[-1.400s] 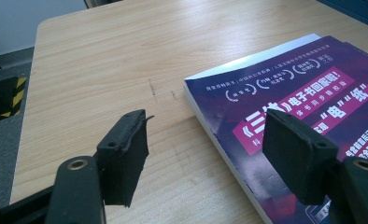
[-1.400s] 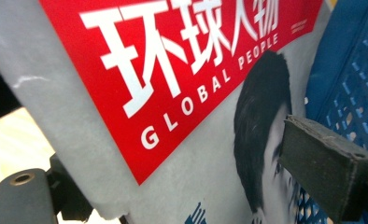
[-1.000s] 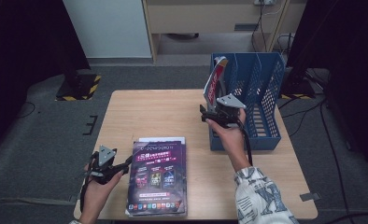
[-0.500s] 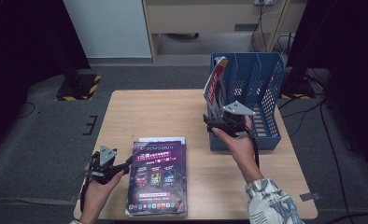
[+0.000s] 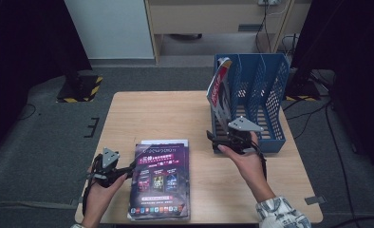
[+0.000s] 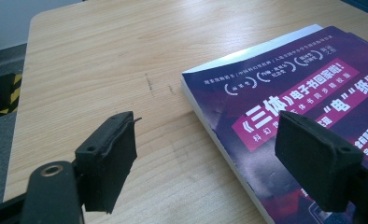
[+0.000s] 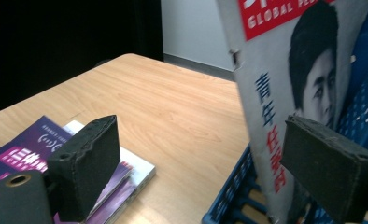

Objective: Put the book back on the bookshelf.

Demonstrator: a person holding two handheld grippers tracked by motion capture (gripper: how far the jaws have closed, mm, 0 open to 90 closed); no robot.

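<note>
Magazine (image 7: 285, 107) lettered "GLOBAL PE…" on red stands tilted in the blue file rack (image 5: 270, 95) at the worktop's (image 5: 166, 114) far right corner; right hand-held gripper (image 5: 223, 141) open beside it; left hand-held gripper (image 5: 128, 167), jaws just widening, spans the purple book's (image 5: 160, 178) edge near the front edge.

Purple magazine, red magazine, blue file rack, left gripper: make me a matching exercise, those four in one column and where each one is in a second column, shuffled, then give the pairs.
Things:
1. purple magazine
2. red magazine
3. blue file rack
4. left gripper

Places:
A. standing on the table's far right side
B. at the purple magazine's left edge, jaws open
C. lying flat on top of the stack near the table's front edge
D. upright in the rack's leftmost slot

Pairs: 1-C, 2-D, 3-A, 4-B
</note>
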